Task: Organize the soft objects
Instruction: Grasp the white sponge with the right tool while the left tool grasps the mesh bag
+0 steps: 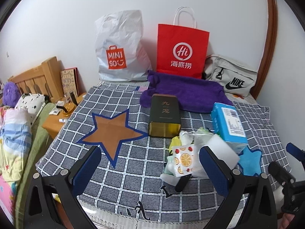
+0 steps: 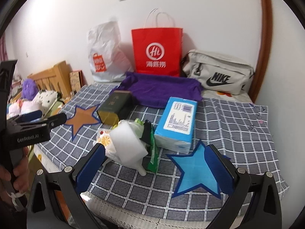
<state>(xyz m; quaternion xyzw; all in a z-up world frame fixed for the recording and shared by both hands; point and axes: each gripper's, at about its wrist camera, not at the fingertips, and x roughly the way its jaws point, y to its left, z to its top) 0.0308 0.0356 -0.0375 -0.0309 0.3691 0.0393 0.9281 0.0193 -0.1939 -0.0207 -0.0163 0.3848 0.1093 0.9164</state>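
Both sets of jaws apart, empty. White foam block (image 2: pixel 128 143) just ahead-left of right gripper (image 2: pixel 154 171), ahead-right of left gripper (image 1: pixel 150 173); right likely nearer.

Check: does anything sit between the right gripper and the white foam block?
Nothing visible does. The right gripper is open, and the white foam block on the small pile lies just ahead of its left finger, with only checked cloth between.

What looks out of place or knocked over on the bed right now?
The dark tin lies on its side beside the brown star. A jumbled heap of packets and a white sponge leans against the blue tissue pack. Nothing looks spilled.
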